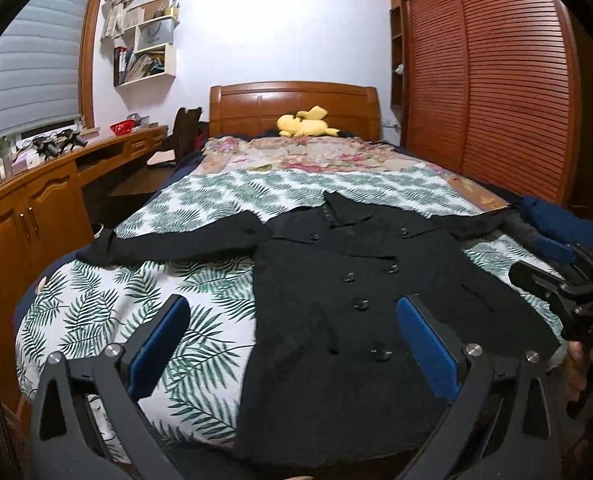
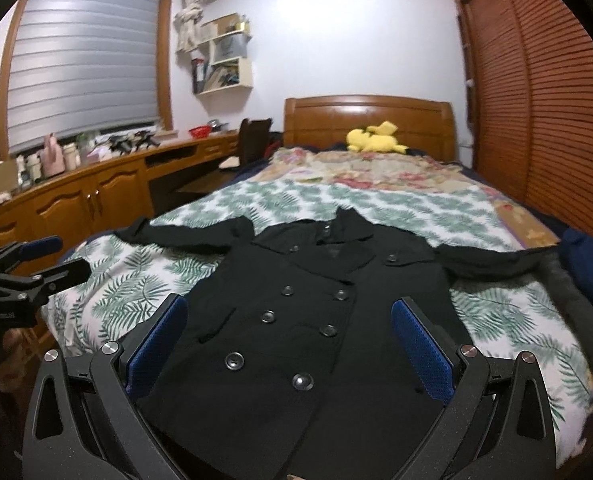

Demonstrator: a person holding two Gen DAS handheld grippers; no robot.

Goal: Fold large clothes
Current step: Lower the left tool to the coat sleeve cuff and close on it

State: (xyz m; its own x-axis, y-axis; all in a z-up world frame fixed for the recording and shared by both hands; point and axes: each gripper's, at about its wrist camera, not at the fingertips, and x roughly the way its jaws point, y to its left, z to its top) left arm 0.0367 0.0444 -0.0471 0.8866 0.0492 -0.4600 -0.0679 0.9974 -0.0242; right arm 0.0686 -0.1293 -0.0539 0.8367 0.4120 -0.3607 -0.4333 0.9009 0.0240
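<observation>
The black double-breasted coat (image 2: 296, 300) lies face up, sleeves spread, on the bed (image 2: 508, 320) just ahead of both empty, wide-spread hand-held grippers, left (image 1: 294, 340) and right (image 2: 288, 340); probably heavy, limp wool, best pinched at a sleeve cuff or shoulder.

Blk coat (image 2: 296, 320) on bed (image 2: 128, 280)

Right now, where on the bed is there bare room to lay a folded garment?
Free: leaf-print sheet below the black coat's left sleeve, and the strip beyond its collar up to the floral quilt. A smaller patch under the right sleeve. Crowded: right edge, with blue bedding; the yellow plush by the headboard.
</observation>
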